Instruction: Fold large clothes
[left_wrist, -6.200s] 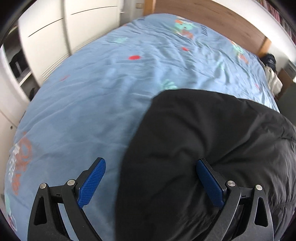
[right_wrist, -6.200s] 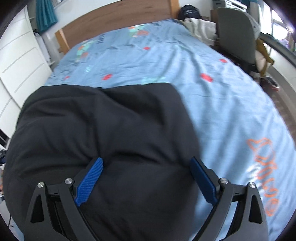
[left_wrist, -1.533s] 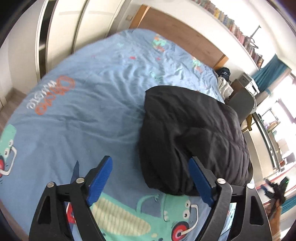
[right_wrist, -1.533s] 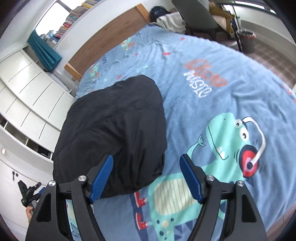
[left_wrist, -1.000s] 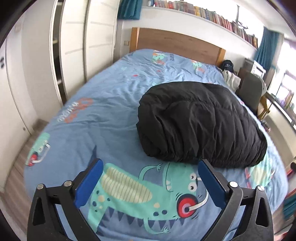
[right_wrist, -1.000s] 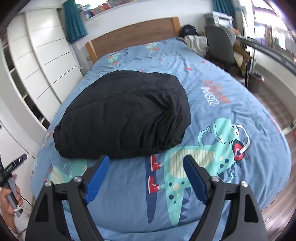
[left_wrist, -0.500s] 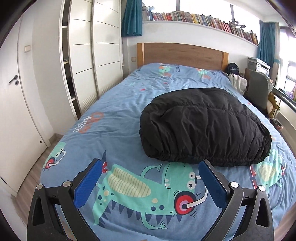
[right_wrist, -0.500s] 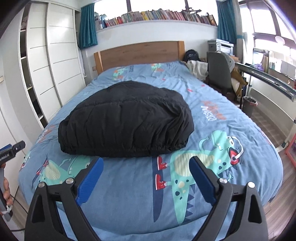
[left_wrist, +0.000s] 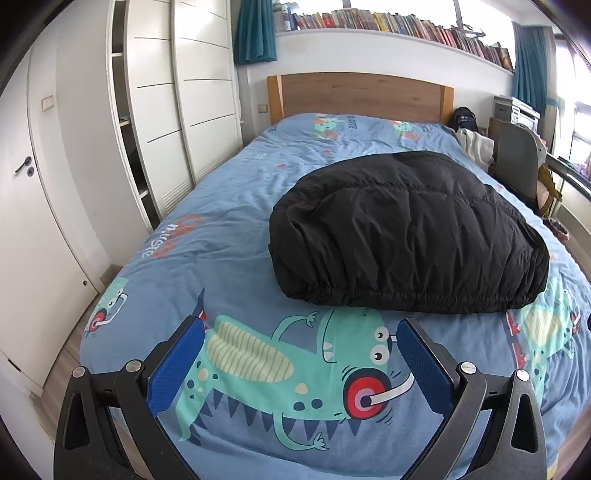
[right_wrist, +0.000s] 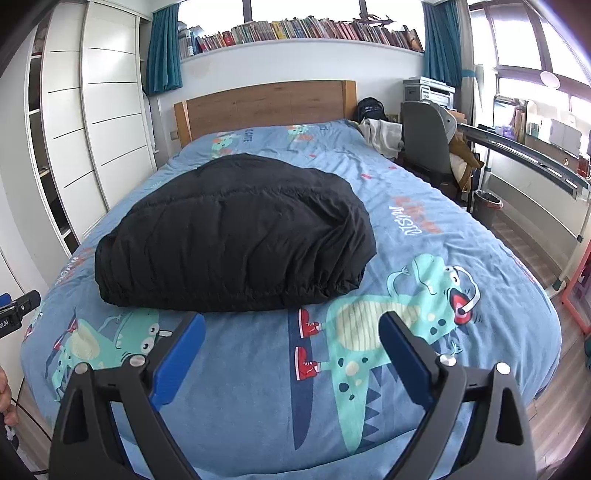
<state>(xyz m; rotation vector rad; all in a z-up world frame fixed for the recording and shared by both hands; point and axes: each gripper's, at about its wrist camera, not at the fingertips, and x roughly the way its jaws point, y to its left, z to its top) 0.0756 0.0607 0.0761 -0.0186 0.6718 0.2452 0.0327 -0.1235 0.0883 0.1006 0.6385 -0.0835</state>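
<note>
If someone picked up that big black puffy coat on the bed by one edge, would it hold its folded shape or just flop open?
The black coat would probably flop open: it looks soft and quilted, bulging instead of lying flat. It seems light for its bulk, since it barely dents the blue bedspread. Its smooth shell might slip between the tongs.

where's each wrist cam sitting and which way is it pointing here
Left wrist: sits on the left gripper at the foot of the bed, facing the headboard over the folded black jacket; only its two blue-padded fingers show, open and empty.
Right wrist: sits on the right gripper, also at the foot and facing the headboard; its open fingers show, plus the left gripper and a bit of hand at the left edge.
Shared: jacket, bed, headboard, wardrobe, bookshelf.
</note>
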